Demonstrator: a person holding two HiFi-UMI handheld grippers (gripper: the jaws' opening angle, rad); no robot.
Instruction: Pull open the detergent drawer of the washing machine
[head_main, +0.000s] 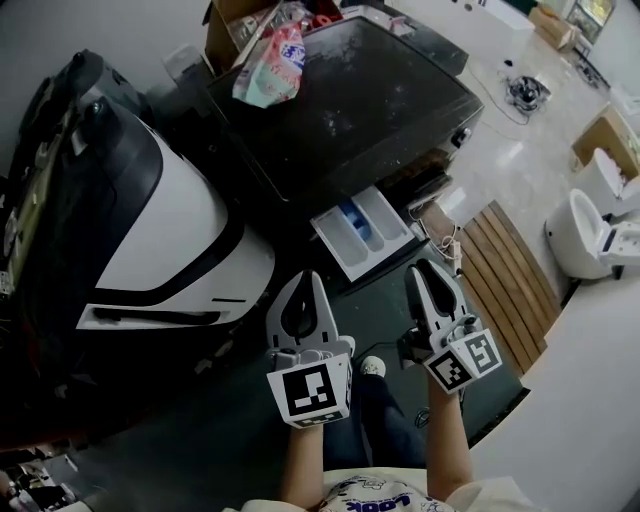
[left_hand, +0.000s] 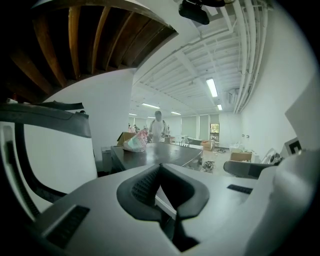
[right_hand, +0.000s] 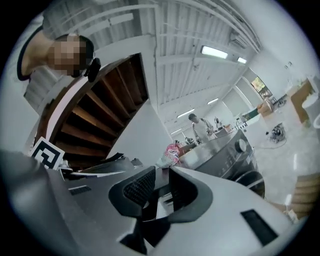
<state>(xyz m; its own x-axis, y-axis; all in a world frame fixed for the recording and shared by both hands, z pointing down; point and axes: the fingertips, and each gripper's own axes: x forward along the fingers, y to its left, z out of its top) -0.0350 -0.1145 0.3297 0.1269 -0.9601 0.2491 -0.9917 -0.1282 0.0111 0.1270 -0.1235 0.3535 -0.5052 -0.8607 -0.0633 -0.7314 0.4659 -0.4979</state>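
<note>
Now, detergent drawer (head_main: 362, 232): pulled out of the washing machine (head_main: 350, 100), just beyond both tools.
Left gripper (head_main: 308, 277): jaws together, empty, near side of the drawer.
Right gripper (head_main: 430, 266): jaws slightly apart, empty, right of the drawer.

The pulled-out drawer (head_main: 365, 232) juts toward the near side from the washing machine (head_main: 340, 100). The dark floor (head_main: 375, 303) before it lies free. A big white shell (head_main: 160, 230) crowds the left, and wooden slats (head_main: 510, 270) lie to the right.
</note>
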